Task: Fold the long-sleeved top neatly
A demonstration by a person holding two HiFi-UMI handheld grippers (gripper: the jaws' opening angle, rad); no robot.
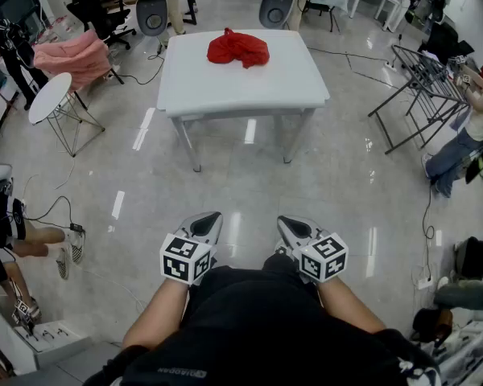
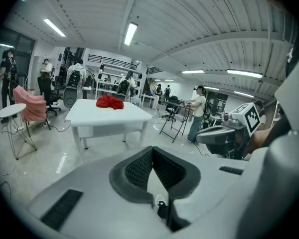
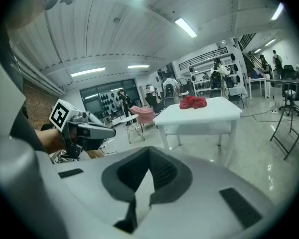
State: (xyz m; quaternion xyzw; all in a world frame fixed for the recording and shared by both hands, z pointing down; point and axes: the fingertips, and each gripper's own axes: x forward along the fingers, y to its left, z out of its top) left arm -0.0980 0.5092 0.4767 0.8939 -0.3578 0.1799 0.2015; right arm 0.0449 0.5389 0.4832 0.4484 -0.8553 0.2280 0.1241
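Note:
A crumpled red long-sleeved top [image 1: 238, 47] lies in a heap near the far edge of a white table [image 1: 241, 87]. The top [image 2: 109, 101] and table [image 2: 107, 114] also show small in the left gripper view, and the same top [image 3: 193, 102] and table [image 3: 199, 114] in the right gripper view. My left gripper [image 1: 209, 223] and right gripper [image 1: 288, 225] are held side by side close to my body, well short of the table. Both are shut, jaws together, with nothing between them. Each gripper shows in the other's view: the right gripper [image 2: 224, 133] and the left gripper [image 3: 92, 131].
A small round white side table [image 1: 51, 97] stands left of the table, with pink cloth [image 1: 71, 55] draped on a chair behind it. A black metal rack [image 1: 423, 83] stands at the right. Office chairs [image 1: 153, 13] sit behind the table. People stand around the room's edges. Cables run over the glossy floor.

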